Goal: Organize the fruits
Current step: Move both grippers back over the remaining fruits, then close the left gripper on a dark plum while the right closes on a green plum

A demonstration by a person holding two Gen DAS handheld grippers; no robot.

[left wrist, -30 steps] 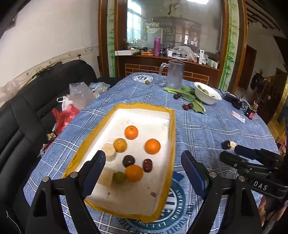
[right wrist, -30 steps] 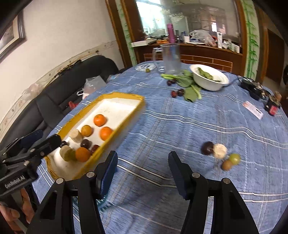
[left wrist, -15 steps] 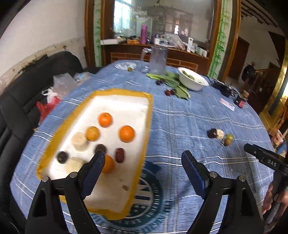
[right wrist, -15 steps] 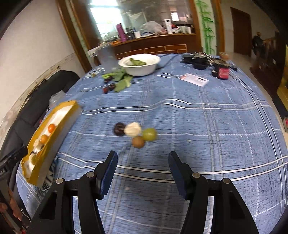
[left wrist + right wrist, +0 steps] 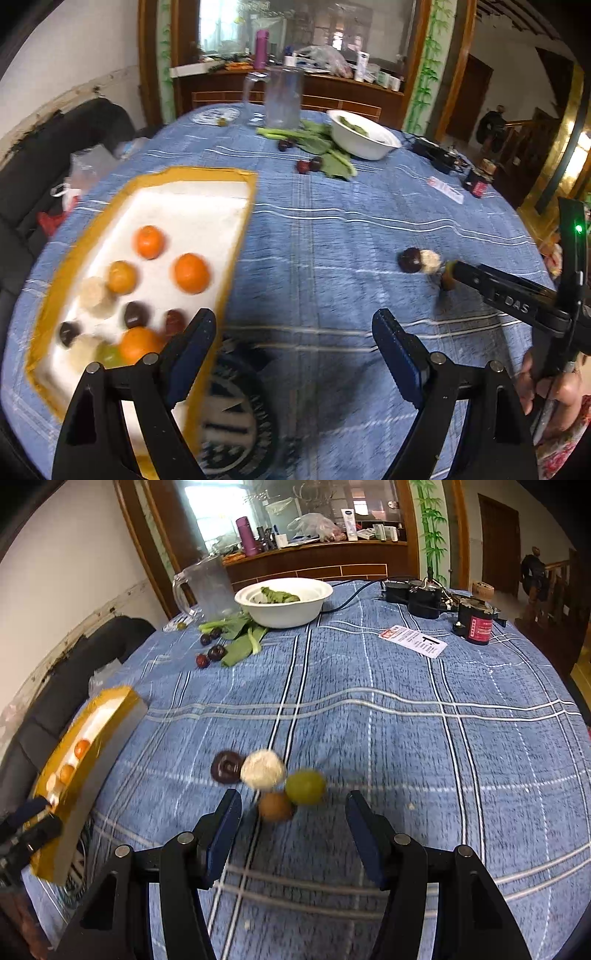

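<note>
Both views had swung from the yellow-rimmed tray point(image 5: 236, 236) toward the loose fruit cluster point(image 5: 269, 779) on the right of the counter point(image 5: 406, 738), so the next pick appeared to lie there. The right tongs point(image 5: 291, 823) stood open and empty just short of the brown fruit point(image 5: 275, 806), nearest of four touching pieces: a dark plum point(image 5: 226, 767), a pale round fruit point(image 5: 263, 768) and a green one point(image 5: 306, 786). The left tongs point(image 5: 291, 350) hung wide open, empty, beside the tray holding the oranges point(image 5: 191, 273) and other sorted fruit at left.
</note>
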